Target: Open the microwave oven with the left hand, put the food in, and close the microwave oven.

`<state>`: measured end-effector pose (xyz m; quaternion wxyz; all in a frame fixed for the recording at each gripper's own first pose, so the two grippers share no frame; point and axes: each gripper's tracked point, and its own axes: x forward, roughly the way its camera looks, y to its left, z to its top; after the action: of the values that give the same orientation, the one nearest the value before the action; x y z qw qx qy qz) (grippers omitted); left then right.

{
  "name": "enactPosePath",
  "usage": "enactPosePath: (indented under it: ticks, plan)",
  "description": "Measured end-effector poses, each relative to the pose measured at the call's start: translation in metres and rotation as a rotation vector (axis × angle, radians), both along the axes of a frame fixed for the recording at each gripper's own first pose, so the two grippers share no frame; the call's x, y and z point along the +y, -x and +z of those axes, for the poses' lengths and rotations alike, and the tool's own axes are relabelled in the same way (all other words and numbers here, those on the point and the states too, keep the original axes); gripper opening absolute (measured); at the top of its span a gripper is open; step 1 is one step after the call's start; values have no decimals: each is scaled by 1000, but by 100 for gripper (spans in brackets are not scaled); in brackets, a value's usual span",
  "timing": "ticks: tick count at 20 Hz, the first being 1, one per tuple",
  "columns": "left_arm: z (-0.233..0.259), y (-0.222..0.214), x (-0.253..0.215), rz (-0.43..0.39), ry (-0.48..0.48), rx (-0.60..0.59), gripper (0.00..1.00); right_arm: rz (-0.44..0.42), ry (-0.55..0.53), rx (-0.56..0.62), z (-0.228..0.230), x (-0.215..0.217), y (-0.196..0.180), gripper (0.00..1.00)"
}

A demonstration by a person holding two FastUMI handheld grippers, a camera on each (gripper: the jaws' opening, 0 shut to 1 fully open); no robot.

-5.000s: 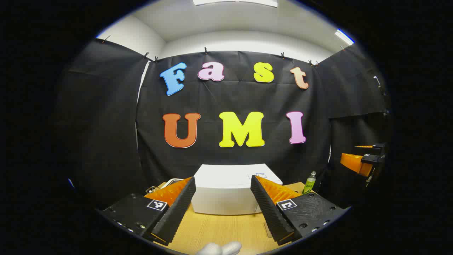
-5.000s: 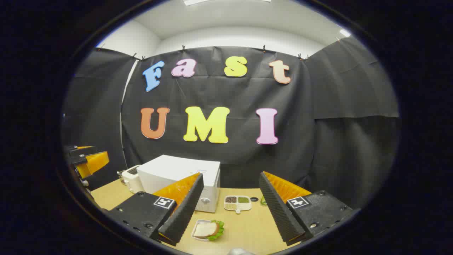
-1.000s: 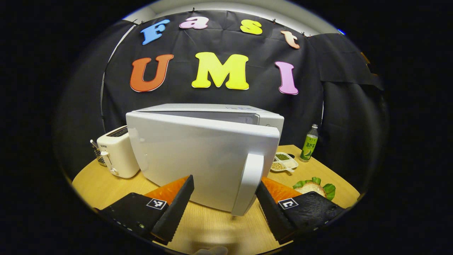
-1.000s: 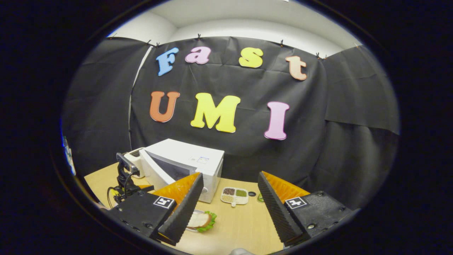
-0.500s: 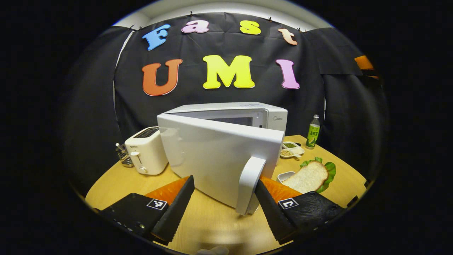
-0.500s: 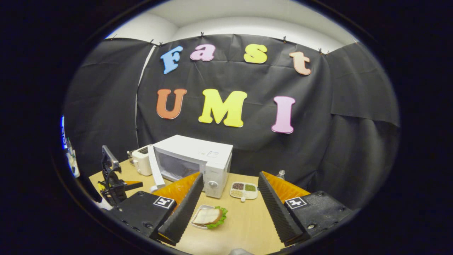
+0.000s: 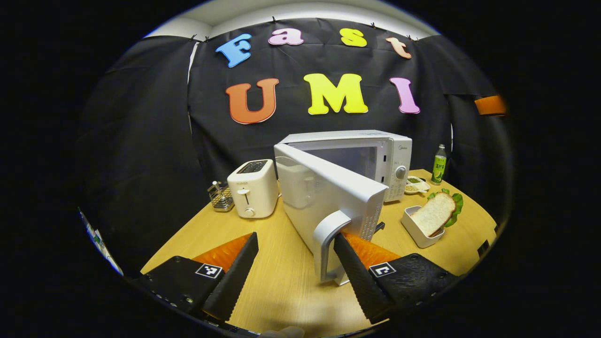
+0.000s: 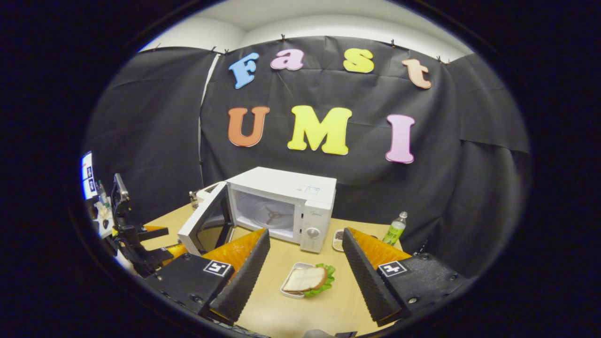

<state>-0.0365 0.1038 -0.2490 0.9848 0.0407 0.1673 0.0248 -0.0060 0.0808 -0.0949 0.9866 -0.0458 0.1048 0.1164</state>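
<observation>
In the left gripper view, my left gripper (image 7: 296, 263) gapes wide, its right finger hooked behind the handle (image 7: 327, 244) of the microwave (image 7: 371, 155) door, swung open. In the right gripper view, my right gripper (image 8: 305, 263) is wide and empty; the sandwich (image 8: 306, 280) sits in its tray before the microwave (image 8: 286, 206).

The left gripper view looks from low over the light wooden table (image 7: 281, 281), close behind the handle of the white microwave oven's open door (image 7: 328, 206), facing the back wall. The right gripper view sits higher and farther back, facing the white microwave oven (image 8: 286, 206) obliquely. Both share the oven, table and the sandwich in its white tray (image 8: 305, 280).
</observation>
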Motion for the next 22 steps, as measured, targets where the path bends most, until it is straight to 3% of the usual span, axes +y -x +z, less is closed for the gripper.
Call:
enactPosePath:
  ticks: [6,11,19,20,22]
  plan:
    - [7,31,62,106,-32,2,98,-4,0,41,-28,-2,-11,99]
    - [23,53,85,144,-58,-5,98,-21,-21,136,-74,-20,-27,99]
    - [68,72,77,183,-65,-31,98,-1,-85,402,-187,-49,-74,99]
    - [75,72,74,193,-63,-39,98,7,-105,439,-200,-51,-80,93]
    - [89,72,70,222,-63,-50,97,39,-165,512,-218,-49,-92,94]
